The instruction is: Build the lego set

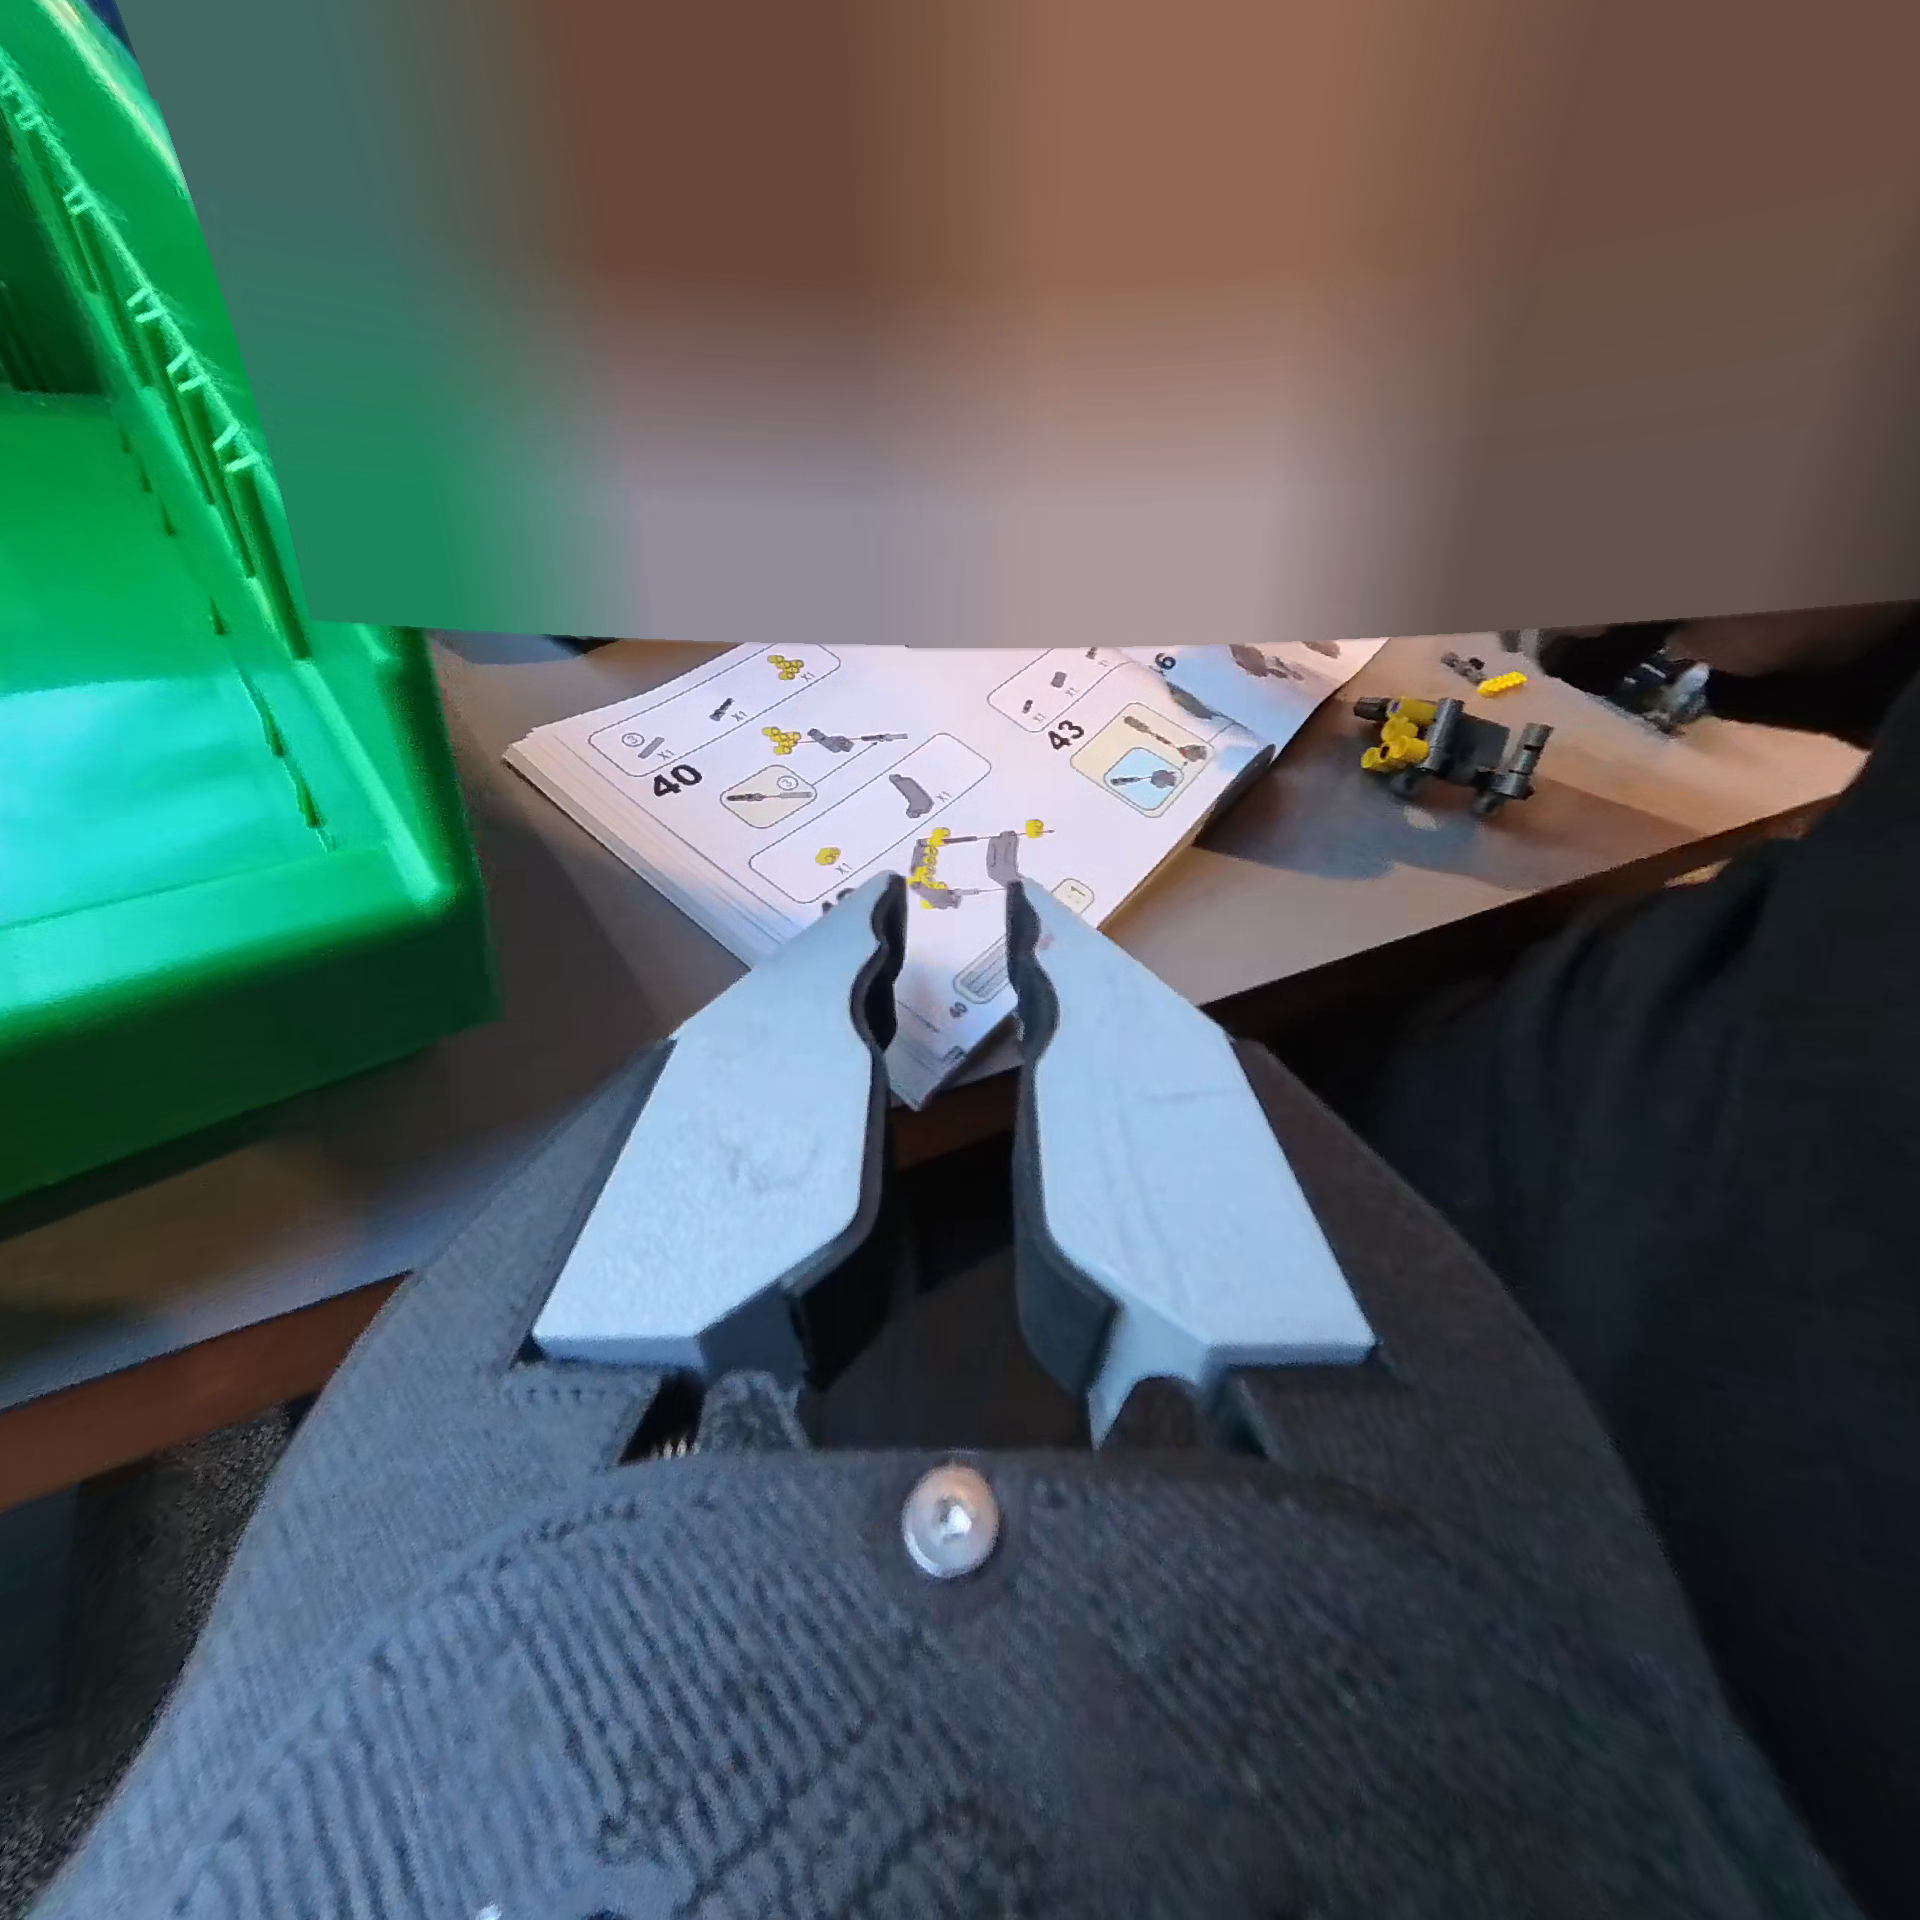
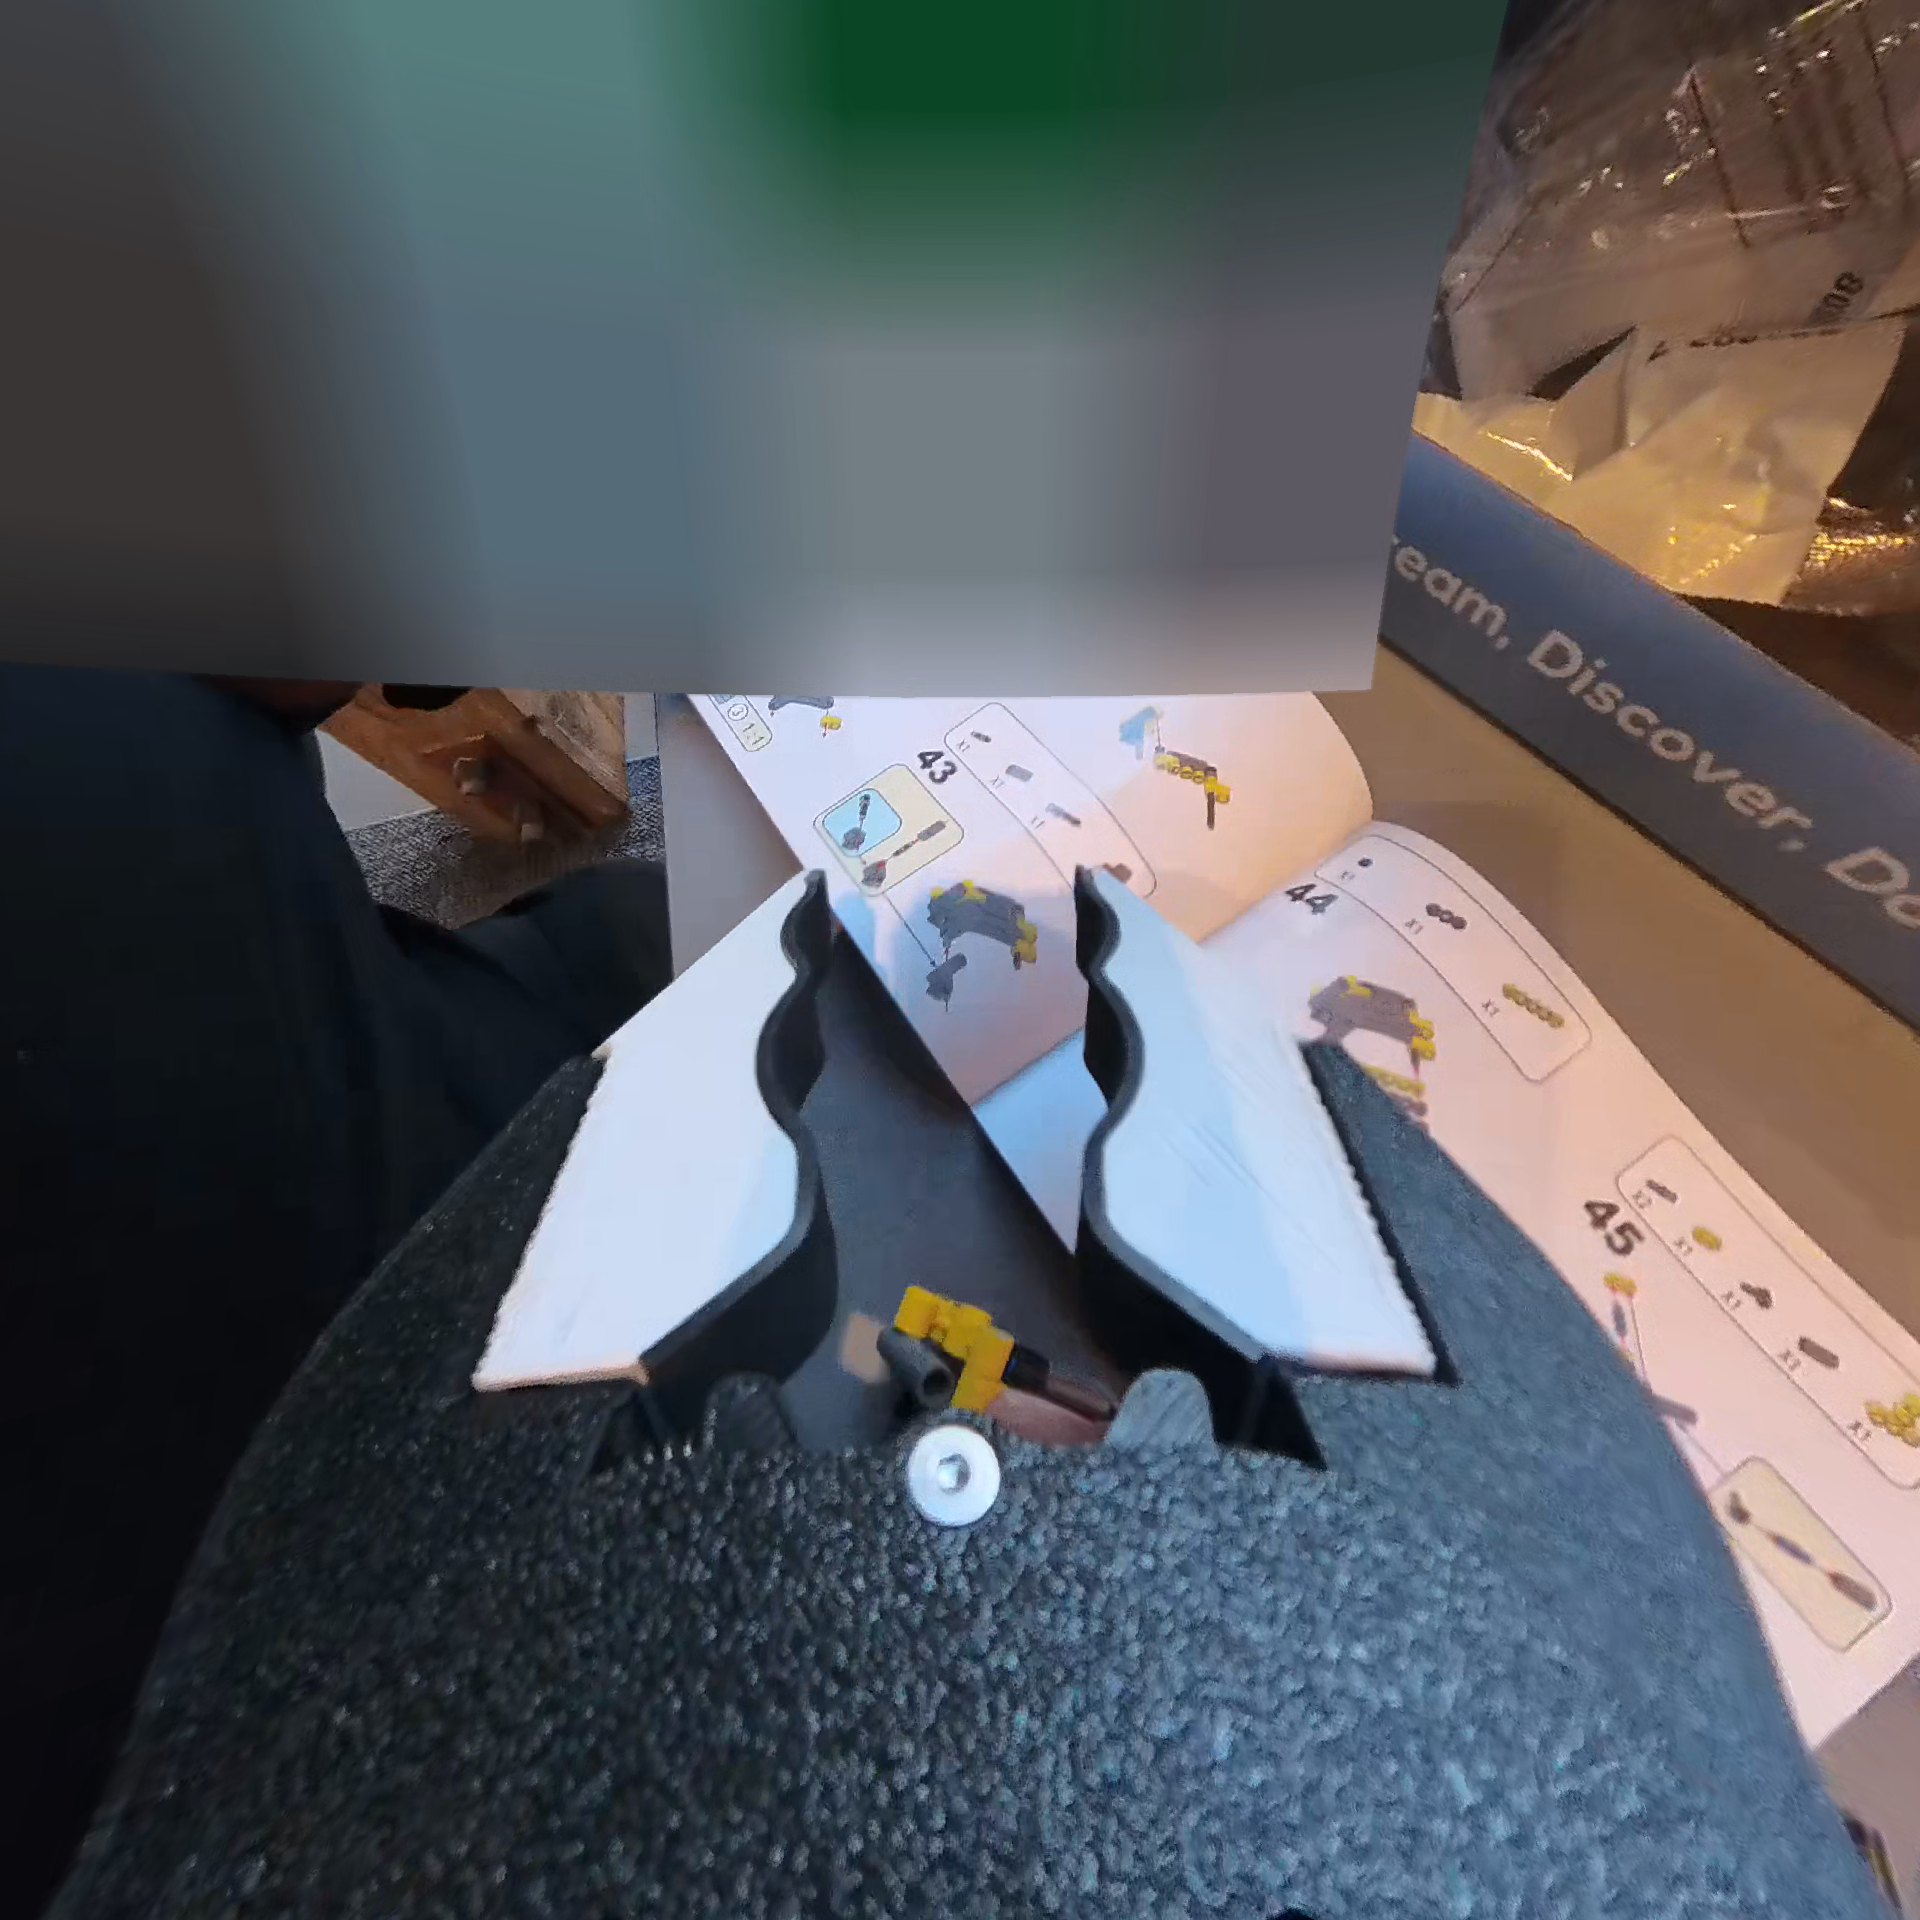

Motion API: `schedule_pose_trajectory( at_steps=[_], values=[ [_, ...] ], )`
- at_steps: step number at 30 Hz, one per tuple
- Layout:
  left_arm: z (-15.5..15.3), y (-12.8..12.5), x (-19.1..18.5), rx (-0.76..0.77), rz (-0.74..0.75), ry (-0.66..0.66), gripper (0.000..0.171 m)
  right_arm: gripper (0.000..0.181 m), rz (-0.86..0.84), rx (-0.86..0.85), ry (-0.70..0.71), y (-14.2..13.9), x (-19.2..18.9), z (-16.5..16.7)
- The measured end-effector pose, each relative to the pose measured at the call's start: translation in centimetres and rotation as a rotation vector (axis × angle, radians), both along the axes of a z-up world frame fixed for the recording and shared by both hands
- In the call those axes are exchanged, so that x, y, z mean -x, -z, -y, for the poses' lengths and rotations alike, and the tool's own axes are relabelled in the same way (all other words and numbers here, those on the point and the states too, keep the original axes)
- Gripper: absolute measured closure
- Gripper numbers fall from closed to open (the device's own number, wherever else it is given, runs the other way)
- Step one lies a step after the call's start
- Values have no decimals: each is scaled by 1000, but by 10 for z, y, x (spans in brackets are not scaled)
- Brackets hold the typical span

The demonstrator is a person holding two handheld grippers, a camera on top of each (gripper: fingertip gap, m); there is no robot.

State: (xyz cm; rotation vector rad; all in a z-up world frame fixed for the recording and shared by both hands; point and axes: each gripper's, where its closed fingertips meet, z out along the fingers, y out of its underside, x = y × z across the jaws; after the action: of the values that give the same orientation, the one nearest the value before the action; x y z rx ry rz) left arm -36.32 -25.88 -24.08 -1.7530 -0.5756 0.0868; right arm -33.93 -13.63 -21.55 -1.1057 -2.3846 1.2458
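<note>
My left gripper [image 1: 954, 902] has its grey fingers a narrow gap apart and holds nothing. It hovers over the near corner of an open instruction booklet [image 1: 883, 769] on a brown table [image 1: 1299, 894]. A small yellow-and-black brick assembly [image 1: 1455, 743] lies to the right of the booklet, well away from this gripper. My right gripper [image 2: 951, 894] is wide open and empty above the same booklet [image 2: 1382, 997]. A small yellow-and-grey brick assembly [image 2: 951, 1351] lies on the table beneath it, seen between the finger bases and touching neither finger.
A green plastic bin [image 1: 208, 831] stands on the table at the left. A blue cardboard box [image 2: 1662, 717] holding clear plastic bags [image 2: 1714, 312] lies to the right. A tiny yellow piece [image 1: 1503, 683] lies behind the assembly. A person's dark clothing [image 1: 1714, 1143] is near the table edge.
</note>
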Motion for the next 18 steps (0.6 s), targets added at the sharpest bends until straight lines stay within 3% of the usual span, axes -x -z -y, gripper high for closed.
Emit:
schedule_pose_trajectory(
  at_steps=[18],
  values=[
    [-5, 0, -4, 16, 3, 13, 153, 134, -50, 27, 101, -13, -25, -21]
  ],
)
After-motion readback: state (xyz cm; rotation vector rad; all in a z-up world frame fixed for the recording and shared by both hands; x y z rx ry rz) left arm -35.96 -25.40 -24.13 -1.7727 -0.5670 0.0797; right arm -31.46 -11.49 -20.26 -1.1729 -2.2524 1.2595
